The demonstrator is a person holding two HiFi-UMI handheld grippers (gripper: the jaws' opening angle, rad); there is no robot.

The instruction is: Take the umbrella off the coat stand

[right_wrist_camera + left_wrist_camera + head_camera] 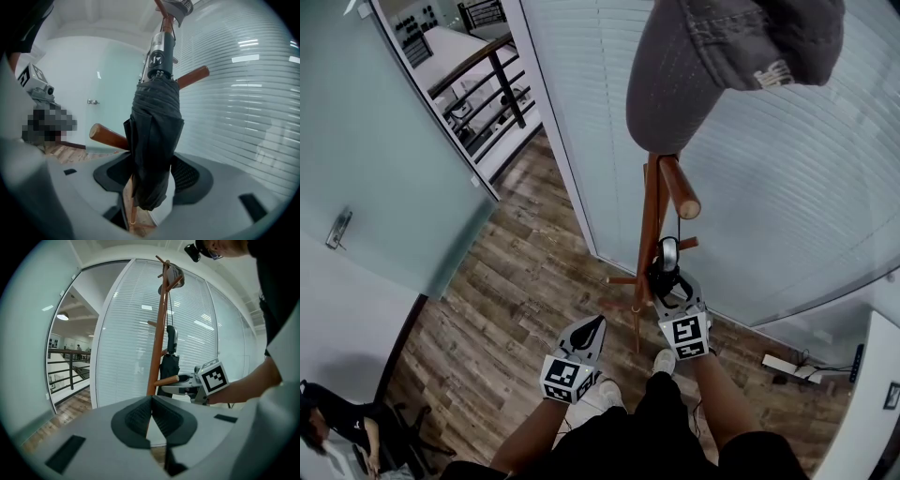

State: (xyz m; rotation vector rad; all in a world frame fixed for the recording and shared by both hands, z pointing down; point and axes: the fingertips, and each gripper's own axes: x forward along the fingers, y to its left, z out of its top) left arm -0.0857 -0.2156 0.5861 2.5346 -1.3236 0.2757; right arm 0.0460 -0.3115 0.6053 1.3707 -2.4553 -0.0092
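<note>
Hanging on coat stand [649,234], umbrella [152,140] grasped by right gripper [152,174] fingers; left gripper [151,405] fingers clenched, empty.

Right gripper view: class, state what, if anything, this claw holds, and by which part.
The right claw appears closed on the black folded umbrella, gripping the lower part of its bundled canopy. The umbrella hangs from the wooden coat stand.
</note>
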